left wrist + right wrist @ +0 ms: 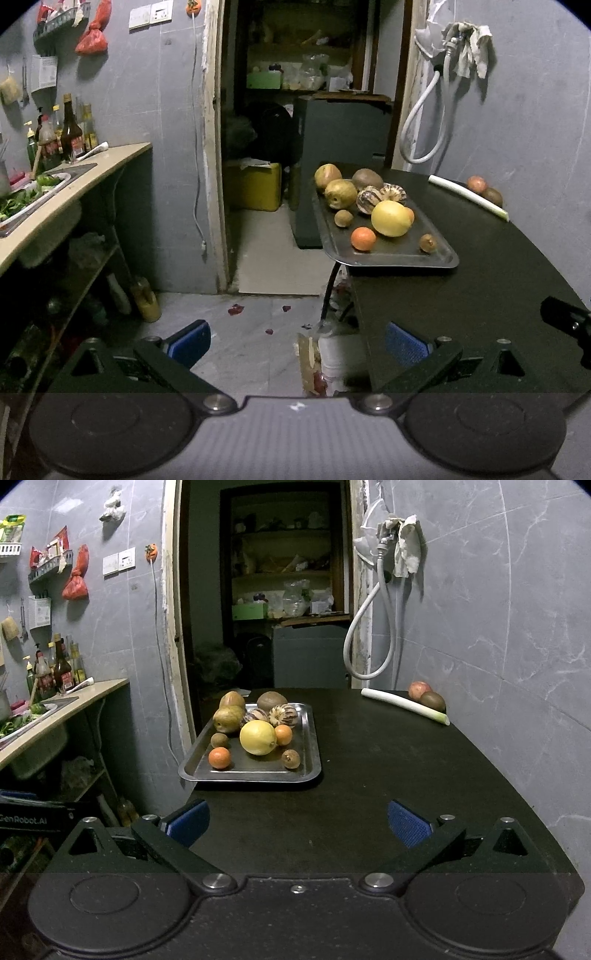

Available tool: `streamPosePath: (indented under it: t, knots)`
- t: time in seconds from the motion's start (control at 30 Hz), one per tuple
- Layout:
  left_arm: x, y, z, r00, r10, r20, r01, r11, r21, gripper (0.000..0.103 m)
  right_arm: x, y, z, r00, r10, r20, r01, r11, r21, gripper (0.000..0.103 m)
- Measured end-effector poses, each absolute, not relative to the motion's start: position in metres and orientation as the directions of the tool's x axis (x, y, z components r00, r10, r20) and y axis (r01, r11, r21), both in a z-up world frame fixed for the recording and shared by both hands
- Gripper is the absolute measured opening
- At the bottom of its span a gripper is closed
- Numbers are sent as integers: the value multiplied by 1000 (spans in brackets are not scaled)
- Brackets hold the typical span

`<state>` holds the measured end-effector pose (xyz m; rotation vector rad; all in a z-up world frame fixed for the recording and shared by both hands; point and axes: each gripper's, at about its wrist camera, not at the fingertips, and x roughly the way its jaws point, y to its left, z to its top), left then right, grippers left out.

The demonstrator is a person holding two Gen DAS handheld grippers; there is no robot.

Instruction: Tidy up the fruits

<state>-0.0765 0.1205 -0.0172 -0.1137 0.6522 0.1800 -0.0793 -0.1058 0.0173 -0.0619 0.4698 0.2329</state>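
Tongs [298, 821] splayed, yellow lemon [258, 737], orange tangerines [219, 757]

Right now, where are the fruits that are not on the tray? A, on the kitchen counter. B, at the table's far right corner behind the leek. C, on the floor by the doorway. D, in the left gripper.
B: a red fruit and a brown fruit sit behind the leek, off the tray.

Left wrist view: off the table's near left corner, facing the far doorway [295, 147]; floor below.
Right wrist view: over the table's [369, 775] near edge, facing far.
Shared: tray [388, 256] [251, 775] of fruit, doorway, left counter [74, 698].
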Motion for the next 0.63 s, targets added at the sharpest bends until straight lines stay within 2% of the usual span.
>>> streamPosePath:
  t: [0.63]
  knots:
    - [-70,119,-15,778,133,-614,-198,979,-38,102,-79,-105,18,863,207,-461,-237,972,-7,102]
